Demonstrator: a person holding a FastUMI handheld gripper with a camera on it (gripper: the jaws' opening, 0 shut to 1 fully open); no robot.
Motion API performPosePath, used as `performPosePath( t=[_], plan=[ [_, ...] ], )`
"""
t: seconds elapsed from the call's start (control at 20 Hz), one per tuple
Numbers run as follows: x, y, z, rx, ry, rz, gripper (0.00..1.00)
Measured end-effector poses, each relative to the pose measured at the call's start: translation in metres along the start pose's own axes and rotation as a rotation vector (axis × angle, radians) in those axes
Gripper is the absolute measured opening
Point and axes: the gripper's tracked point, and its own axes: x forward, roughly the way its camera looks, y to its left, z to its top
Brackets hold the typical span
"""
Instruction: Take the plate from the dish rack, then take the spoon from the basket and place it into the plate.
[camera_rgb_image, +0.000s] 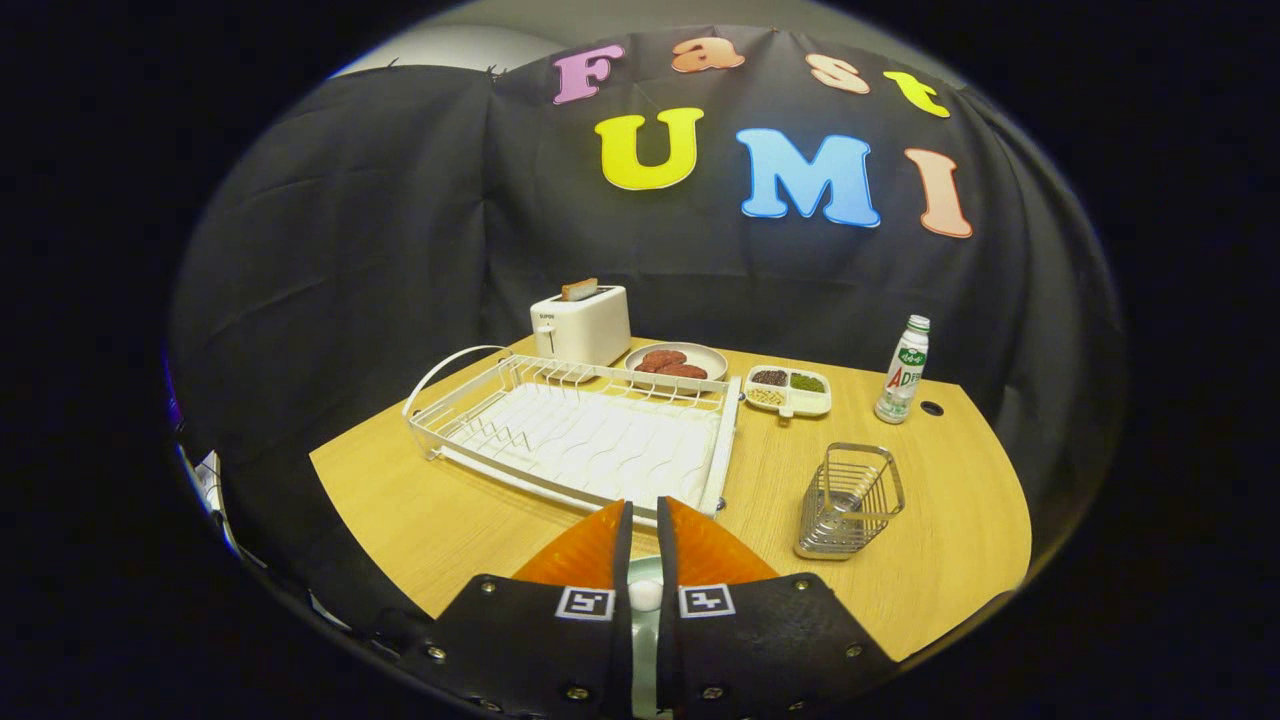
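My gripper hangs above the near edge of the wooden table, its fingers almost together. A thin pale strip with a small white round end, the spoon, sits pinched in the narrow gap between them and runs down out of sight. Just beyond the fingertips stands the white wire dish rack with bare slots. To the right of the fingers is the metal wire basket, and I see nothing inside it. The fingers hide the table directly under them.
Behind the rack stand a white toaster with a slice in it, a plate of brown patties and a small divided snack tray. A white bottle stands at the back right.
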Motion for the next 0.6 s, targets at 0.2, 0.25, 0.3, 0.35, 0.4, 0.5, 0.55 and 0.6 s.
performPosePath(
  t=[0.2, 0.25, 0.3, 0.35, 0.4, 0.5, 0.55, 0.6],
  plan=[
    [0.006, 0.009, -0.011, 0.002, 0.037, 0.035, 0.16],
    [0.007, 0.008, -0.007, 0.006, 0.026, 0.043, 0.17],
    [0.007, 0.005, -0.004, 0.01, 0.018, 0.042, 0.16],
    [0.007, 0.0, -0.002, 0.015, 0.011, 0.032, 0.17],
    [0.006, -0.005, 0.004, 0.015, -0.002, 0.025, 0.17],
    [0.005, -0.01, 0.013, 0.019, -0.022, 0.035, 0.2],
    [0.009, -0.01, 0.015, 0.019, -0.02, 0.043, 0.24],
    [0.008, -0.02, 0.022, 0.007, -0.029, 0.033, 0.34]
  ],
)
